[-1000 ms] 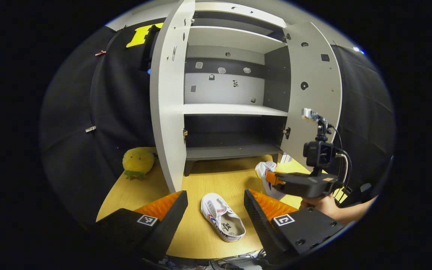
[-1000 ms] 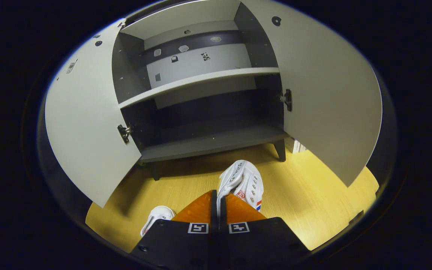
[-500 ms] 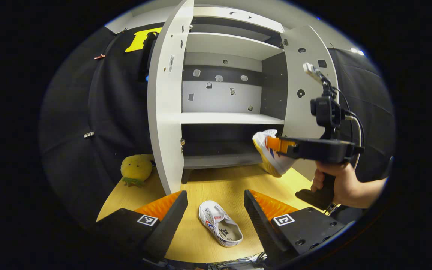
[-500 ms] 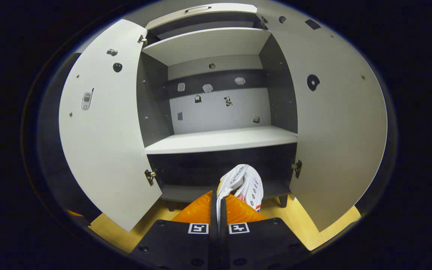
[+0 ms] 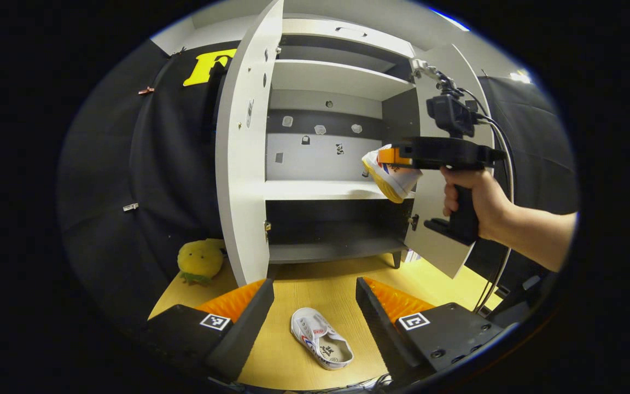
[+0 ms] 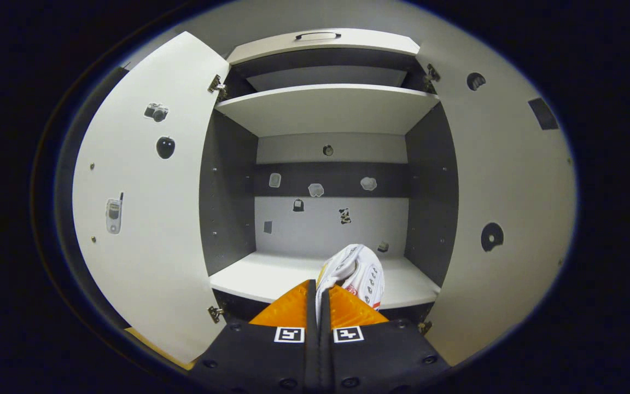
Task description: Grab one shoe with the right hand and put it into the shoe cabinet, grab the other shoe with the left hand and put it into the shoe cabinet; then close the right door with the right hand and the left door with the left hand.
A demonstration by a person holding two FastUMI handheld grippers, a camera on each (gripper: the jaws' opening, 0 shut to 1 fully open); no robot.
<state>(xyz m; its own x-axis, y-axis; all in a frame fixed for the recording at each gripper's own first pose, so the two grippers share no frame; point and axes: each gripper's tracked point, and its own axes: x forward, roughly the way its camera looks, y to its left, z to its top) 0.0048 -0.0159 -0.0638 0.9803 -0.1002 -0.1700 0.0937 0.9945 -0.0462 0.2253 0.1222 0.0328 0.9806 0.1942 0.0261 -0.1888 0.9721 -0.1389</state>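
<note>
A wooden floor (image 5: 342, 271) fills the lower middle of the left gripper view. One white shoe (image 5: 321, 345) lies on it at bottom centre, and a yellow plush toy (image 5: 200, 260) sits at lower left. The cabinet (image 5: 342, 249) stands on it at centre on short legs.

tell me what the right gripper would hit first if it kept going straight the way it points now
Probably nothing until the back wall of the shoe cabinet. The right gripper, shut on a white shoe, points above the light middle shelf; depth is uncertain.
</note>
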